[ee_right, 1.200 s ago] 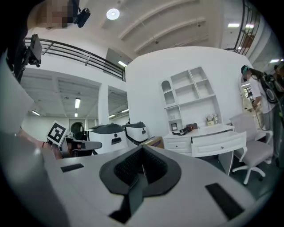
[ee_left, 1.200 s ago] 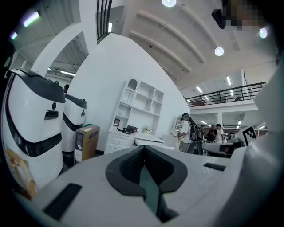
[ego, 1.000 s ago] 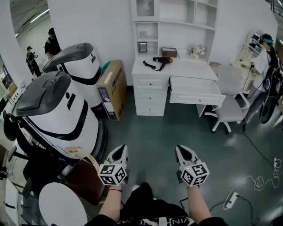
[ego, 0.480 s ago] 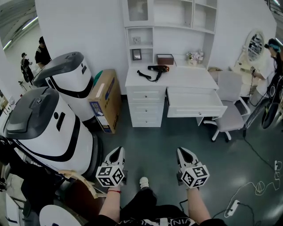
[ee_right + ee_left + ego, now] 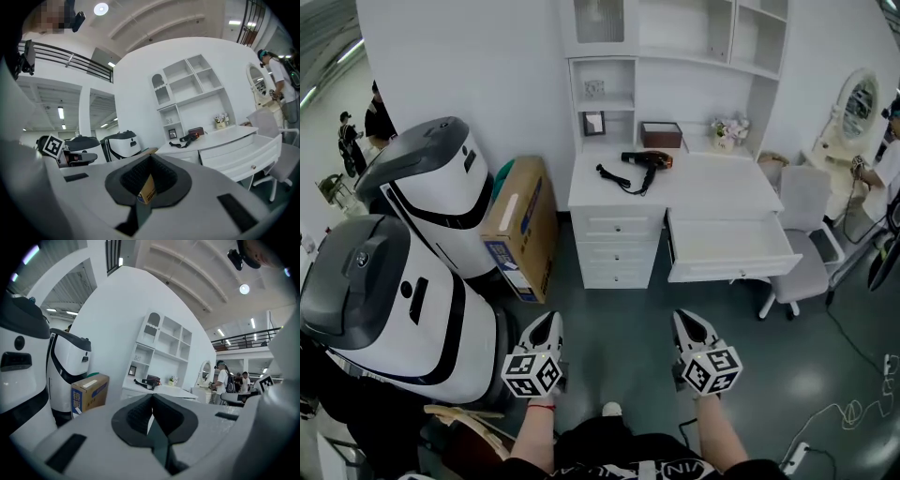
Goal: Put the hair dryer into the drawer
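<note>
A black hair dryer [image 5: 645, 160] with its cord lies on top of the white desk [image 5: 722, 183]; it also shows far off as the hair dryer [image 5: 149, 380] and the hair dryer [image 5: 189, 137]. Under the desk's right side a white drawer [image 5: 728, 247] stands pulled out, also the drawer [image 5: 243, 152]. My left gripper [image 5: 546, 327] and right gripper [image 5: 686, 323] are held side by side low in the head view, well short of the desk, above the dark floor. Both are shut with nothing in them: left gripper [image 5: 151, 400], right gripper [image 5: 149, 161].
Two big white-and-grey machines [image 5: 441, 192] and a cardboard box [image 5: 517, 225] stand left of the desk. A white chair [image 5: 806, 230] sits to its right, with a mirror table [image 5: 853, 108] behind. Cables and a power strip [image 5: 794, 457] lie on the floor at right. People stand far left and right.
The desk, drawer and hair dryer have grown larger and shifted lower in the head view as both grippers came closer to them. The jaws stayed shut.
</note>
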Demonstrator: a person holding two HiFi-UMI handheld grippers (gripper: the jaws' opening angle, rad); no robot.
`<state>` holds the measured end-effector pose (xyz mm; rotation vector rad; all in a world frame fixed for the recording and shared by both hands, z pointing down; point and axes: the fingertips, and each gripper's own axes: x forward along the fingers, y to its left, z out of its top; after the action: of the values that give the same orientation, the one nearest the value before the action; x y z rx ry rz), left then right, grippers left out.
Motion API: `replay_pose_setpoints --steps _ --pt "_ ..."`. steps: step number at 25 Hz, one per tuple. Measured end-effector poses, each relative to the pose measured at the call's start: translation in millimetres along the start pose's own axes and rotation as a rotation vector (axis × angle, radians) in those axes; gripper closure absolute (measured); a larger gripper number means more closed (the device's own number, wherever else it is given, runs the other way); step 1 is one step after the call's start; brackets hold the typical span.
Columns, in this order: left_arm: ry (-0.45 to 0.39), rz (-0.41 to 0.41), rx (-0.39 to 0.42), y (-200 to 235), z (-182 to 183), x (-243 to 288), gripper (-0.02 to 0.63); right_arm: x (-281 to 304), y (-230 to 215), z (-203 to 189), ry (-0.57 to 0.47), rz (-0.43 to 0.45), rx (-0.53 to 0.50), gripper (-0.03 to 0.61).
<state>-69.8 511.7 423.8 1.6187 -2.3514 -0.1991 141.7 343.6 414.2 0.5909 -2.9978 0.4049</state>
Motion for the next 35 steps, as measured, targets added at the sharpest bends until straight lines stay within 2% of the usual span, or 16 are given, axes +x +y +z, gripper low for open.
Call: replay_pose_setpoints --steps 4,9,15,21,29,35 --pt "-0.009 -0.002 0.009 24.5 14.5 39.4 0.606 48.6 -9.3 8.3 -0.003 0.001 0.002 0.575" --pt "0.034 -0.038 0.113 26.5 12.5 72.1 0.606 82.2 -17.1 6.6 0.005 0.000 0.008 0.575" --pt "0.071 -0.055 0.083 35.7 -1.3 99.9 0.606 106.4 -34.3 -5.7 0.050 -0.018 0.018 0.575" --pt "0.066 -0.052 0.087 51.3 8.0 143.5 0.606 151.3 -62.7 0.8 0.036 -0.020 0.041 0.575" --pt "0.072 -0.053 0.095 77.7 30.4 244.1 0.606 255.5 -105.8 17.7 0.046 0.015 0.052 0.575" --pt "0.096 -0.076 0.103 81.3 46.7 323.1 0.606 317.9 -150.8 31.7 0.087 0.004 0.066 0.575"
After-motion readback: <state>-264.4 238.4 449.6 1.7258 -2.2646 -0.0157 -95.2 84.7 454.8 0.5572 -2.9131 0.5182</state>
